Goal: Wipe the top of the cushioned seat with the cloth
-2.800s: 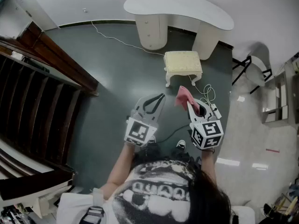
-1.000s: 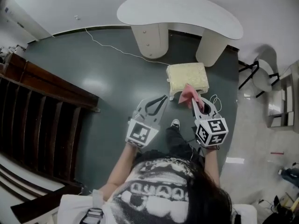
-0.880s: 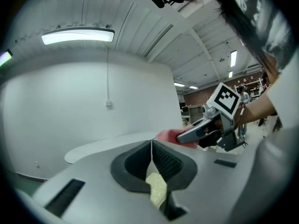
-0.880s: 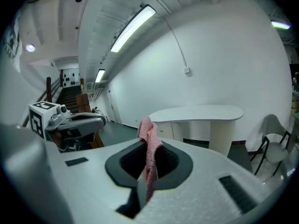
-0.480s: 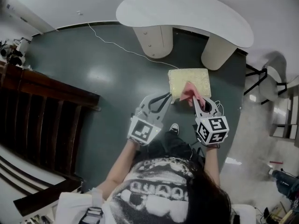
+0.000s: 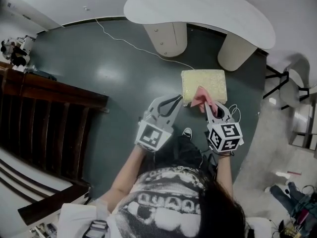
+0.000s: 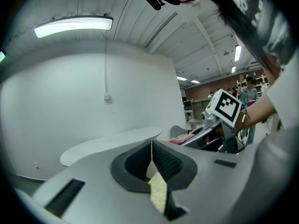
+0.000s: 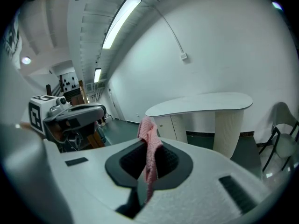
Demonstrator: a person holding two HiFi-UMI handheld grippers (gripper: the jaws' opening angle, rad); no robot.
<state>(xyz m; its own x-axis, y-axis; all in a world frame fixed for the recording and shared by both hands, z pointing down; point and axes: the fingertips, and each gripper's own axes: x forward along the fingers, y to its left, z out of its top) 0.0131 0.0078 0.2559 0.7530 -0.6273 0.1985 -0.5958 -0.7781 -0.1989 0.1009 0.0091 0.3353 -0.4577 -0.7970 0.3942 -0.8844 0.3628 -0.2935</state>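
The cloth [image 6: 200, 96] is being pinched in the right gripper [image 6: 207, 105]. The jaws are being pressed onto the pink fabric, and the loose end is being left to flop up over the tips, as is being shown plainly in the right gripper view. The cloth is being held over the near edge of the seat [image 6: 205, 81]. Whether it is being touched down on the cushion cannot be told from here.

The left gripper [image 6: 172, 103] is being carried just beside the seat's near-left corner, its jaws pressed together on nothing. No wiping stroke is judged to be under way yet, and the cushion beyond the near edge is being left bare.

Now the risks are being weighed. Only a thin bunch of fabric is being gripped, so drag from the textured cushion could pull it free. A bunched cloth would cover only a narrow strip, so patches could be missed. If the gripper is lowered too far, the hard tips could scrape the cushion. The seat is being steadied by nothing, so a firm push could slide it toward the table [image 6: 198, 9] beyond its far edge.
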